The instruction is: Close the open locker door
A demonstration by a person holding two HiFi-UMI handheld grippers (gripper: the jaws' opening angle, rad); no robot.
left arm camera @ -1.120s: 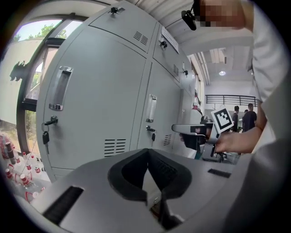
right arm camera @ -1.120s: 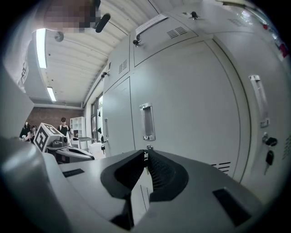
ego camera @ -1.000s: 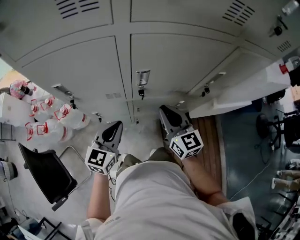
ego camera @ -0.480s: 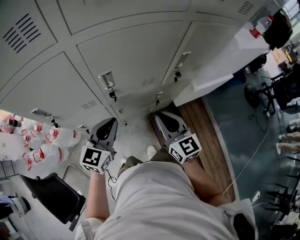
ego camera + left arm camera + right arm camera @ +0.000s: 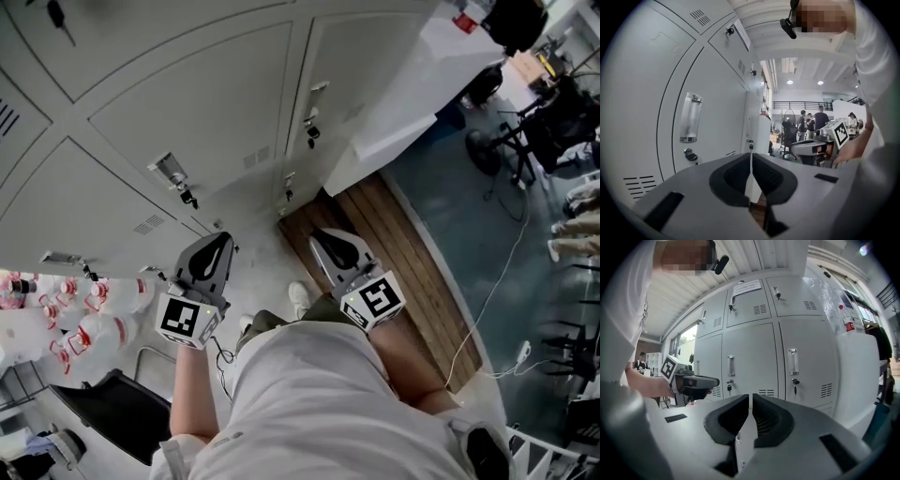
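A bank of grey lockers (image 5: 187, 103) fills the upper left of the head view. One pale locker door (image 5: 412, 94) stands swung out at the upper right, away from both grippers. My left gripper (image 5: 211, 251) and right gripper (image 5: 328, 244) are held side by side in front of the person's body, pointing at the lockers' foot, touching nothing. In the left gripper view the left gripper (image 5: 750, 157) is shut and empty. In the right gripper view the right gripper (image 5: 750, 397) is shut and empty too, and the open door (image 5: 855, 380) rises at the right.
Several plastic bottles (image 5: 84, 319) lie at the left, with a black chair (image 5: 112, 412) below them. A wooden floor strip (image 5: 403, 253) runs under the open door. A white cable (image 5: 487, 300) crosses the blue floor. Office chairs (image 5: 534, 131) stand at the far right; people (image 5: 811, 122) stand far off.
The head view has swung round: the lockers have slid left and the open door now sits at the upper right. Both grippers keep their place in front of the body, still shut.
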